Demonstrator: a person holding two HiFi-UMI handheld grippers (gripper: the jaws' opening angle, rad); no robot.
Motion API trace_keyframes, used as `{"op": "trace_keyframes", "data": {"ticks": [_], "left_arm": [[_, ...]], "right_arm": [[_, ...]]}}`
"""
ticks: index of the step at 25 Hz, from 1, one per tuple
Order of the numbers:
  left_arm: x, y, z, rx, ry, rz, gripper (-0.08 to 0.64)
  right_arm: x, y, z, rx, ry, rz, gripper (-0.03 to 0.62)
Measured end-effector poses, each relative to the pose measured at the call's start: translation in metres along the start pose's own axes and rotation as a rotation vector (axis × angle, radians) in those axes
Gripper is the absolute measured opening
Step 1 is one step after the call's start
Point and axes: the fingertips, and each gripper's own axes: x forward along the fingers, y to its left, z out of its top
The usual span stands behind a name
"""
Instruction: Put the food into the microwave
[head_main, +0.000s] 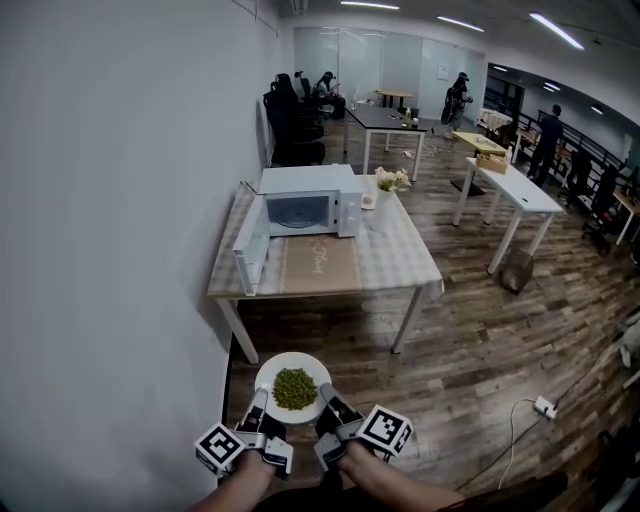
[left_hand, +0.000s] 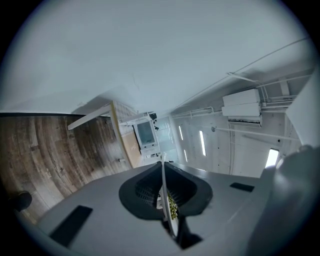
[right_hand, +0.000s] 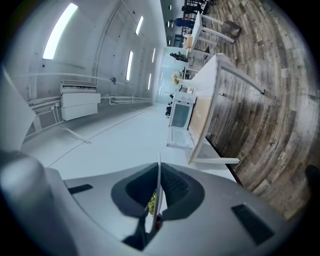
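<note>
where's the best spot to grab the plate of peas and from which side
By its thin rim, from the near side, as now: the left gripper and right gripper are each shut on the edge of the plate. It is flat and level with the peas heaped in the middle, so only the bare rim fits between jaws.

Ahead of the plate (head_main: 292, 388), clamped at its rim by our left gripper (head_main: 259, 402) and right gripper (head_main: 329, 404), we see bare wooden floor (head_main: 470, 350) up to the table (head_main: 400, 268). The microwave (head_main: 312, 181) stands open toward us; its door (head_main: 251, 250) juts out on the left, close to the wall (head_main: 120, 250). A vase of flowers (head_main: 389, 183) stands just right of it, while the tabletop before the opening lies free.
</note>
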Motion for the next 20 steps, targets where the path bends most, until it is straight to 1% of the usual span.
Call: {"op": "trace_keyframes", "data": {"ticks": [4,9,13,17,20], "left_arm": [[0.022,-0.003,-0.005,0.006,-0.013,0.0,0.02],[0.043,-0.002,-0.011,0.012,-0.022,0.035,0.02],[0.06,-0.006,-0.011,0.014,-0.023,0.031,0.02],[0.078,-0.007,-0.009,0.025,-0.002,0.017,0.02],[0.094,0.001,-0.006,0.014,0.01,0.031,0.02]], "right_arm": [[0.011,-0.003,0.019,0.032,0.01,0.024,0.02],[0.017,-0.014,0.039,0.057,0.027,0.002,0.02],[0.027,-0.01,0.053,0.071,0.024,0.046,0.02],[0.036,-0.017,0.064,0.067,0.021,0.012,0.02],[0.051,-0.023,0.074,0.062,0.022,0.006,0.02]]}}
